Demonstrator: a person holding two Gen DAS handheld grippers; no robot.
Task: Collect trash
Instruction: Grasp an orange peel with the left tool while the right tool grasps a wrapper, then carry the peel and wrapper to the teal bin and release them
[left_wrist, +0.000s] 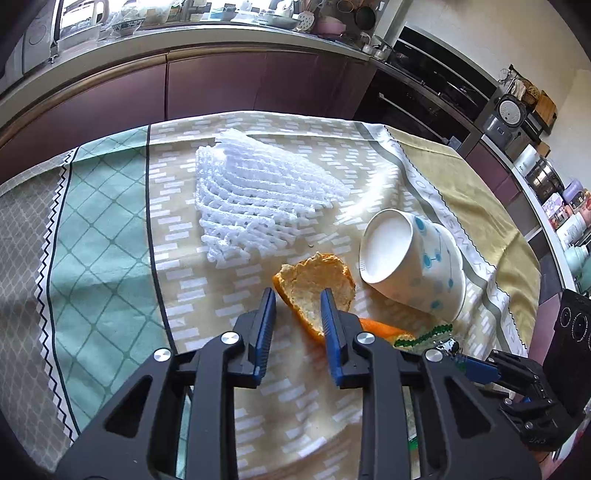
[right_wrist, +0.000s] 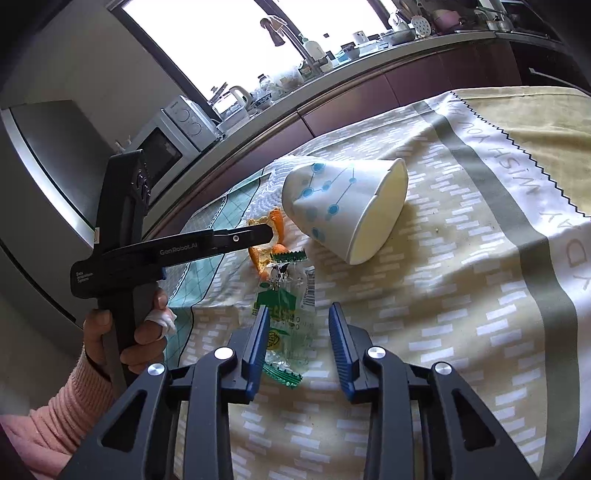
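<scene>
A curved orange peel (left_wrist: 314, 277) lies on the patterned tablecloth (left_wrist: 110, 229). My left gripper (left_wrist: 297, 297) stands open over it, one finger outside its rim and the other on its pale inside. A second peel piece (left_wrist: 380, 326) lies just right of it. In the right wrist view, my right gripper (right_wrist: 298, 317) is open over a clear plastic wrapper (right_wrist: 284, 306) with green print, which lies between the jaws. The left gripper (right_wrist: 258, 232) comes in from the left with its tip at the peel (right_wrist: 275, 221). A dotted paper cup (right_wrist: 343, 206) lies on its side.
A white foam net (left_wrist: 255, 195) lies behind the peel, and the cup (left_wrist: 410, 258) lies to its right. A hand (right_wrist: 122, 332) in a pink sleeve holds the left gripper. Purple cabinets (left_wrist: 221, 85) and a cluttered counter run behind the table; a microwave (right_wrist: 166, 147) stands on it.
</scene>
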